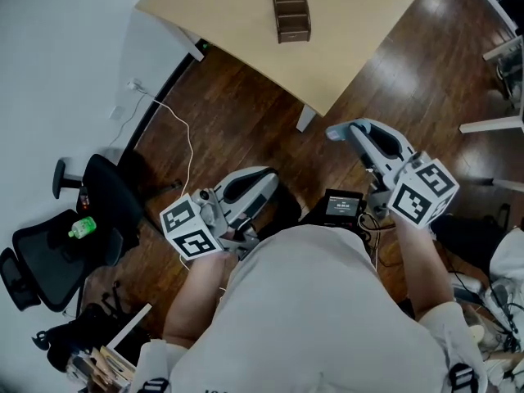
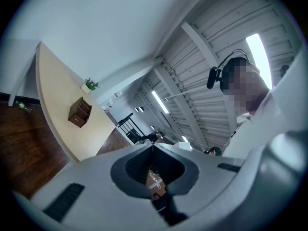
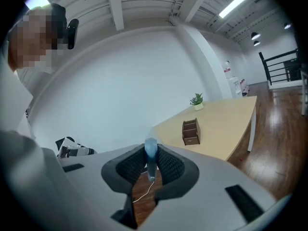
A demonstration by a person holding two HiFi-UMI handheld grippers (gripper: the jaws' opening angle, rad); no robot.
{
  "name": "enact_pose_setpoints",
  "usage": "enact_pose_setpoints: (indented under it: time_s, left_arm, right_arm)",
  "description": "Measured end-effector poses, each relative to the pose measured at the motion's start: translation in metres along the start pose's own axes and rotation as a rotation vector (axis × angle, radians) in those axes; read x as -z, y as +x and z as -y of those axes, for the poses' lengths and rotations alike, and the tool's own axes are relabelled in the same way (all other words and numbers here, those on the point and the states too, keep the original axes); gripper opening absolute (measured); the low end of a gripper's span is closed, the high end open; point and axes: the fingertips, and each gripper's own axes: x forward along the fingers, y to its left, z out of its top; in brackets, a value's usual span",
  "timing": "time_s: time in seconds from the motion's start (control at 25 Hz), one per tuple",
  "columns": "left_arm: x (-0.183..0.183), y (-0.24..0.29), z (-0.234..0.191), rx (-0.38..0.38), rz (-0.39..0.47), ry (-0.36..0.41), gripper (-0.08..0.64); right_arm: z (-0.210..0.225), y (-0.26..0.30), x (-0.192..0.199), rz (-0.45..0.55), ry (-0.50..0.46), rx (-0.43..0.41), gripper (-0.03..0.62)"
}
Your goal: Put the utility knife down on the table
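My right gripper (image 3: 150, 147) is shut on a pale blue utility knife (image 3: 151, 154), which stands upright between the black pads and pokes out past the tips. In the head view that gripper (image 1: 337, 132) hovers over the wooden floor, a short way off the near corner of the light wooden table (image 1: 344, 64). My left gripper (image 1: 264, 178) is lower and further left, also above the floor. Its jaws (image 2: 153, 145) meet at the tips with nothing between them. A brown wooden organizer (image 1: 291, 15) stands on the table.
A black office chair (image 1: 49, 256) with a green bottle (image 1: 82, 228) on it stands at the left. A white cable (image 1: 178, 129) trails across the floor by the wall. White furniture legs (image 1: 491, 125) are at the right. A small potted plant (image 3: 196, 100) sits on the table's far end.
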Motion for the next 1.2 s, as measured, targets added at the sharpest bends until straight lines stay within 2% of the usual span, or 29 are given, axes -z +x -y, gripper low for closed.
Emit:
enact_pose_setpoints:
  time_s: [0.2, 0.44, 0.56, 0.8, 1.2]
  left_arm:
    - [-0.009, -0.001, -0.014, 0.003, -0.002, -0.014, 0.002]
    - [-0.022, 0.011, -0.036, -0.029, 0.012, -0.002, 0.002]
    - [-0.028, 0.02, -0.049, -0.067, 0.028, 0.001, 0.003]
    - [-0.044, 0.058, -0.073, -0.118, 0.056, -0.006, 0.002]
    - [-0.059, 0.112, -0.109, -0.219, 0.104, -0.031, 0.002]
  right_arm:
    - [0.009, 0.023, -0.003, -0.026, -0.03, 0.011, 0.071]
    - [0.045, 0.061, -0.014, -0.066, -0.057, -0.007, 0.071]
    - [0.064, 0.08, -0.019, -0.086, -0.078, -0.034, 0.071]
    - [0.108, 0.128, -0.04, -0.14, -0.205, -0.083, 0.071]
    - [0.157, 0.19, -0.055, -0.229, -0.246, -0.216, 0.071]
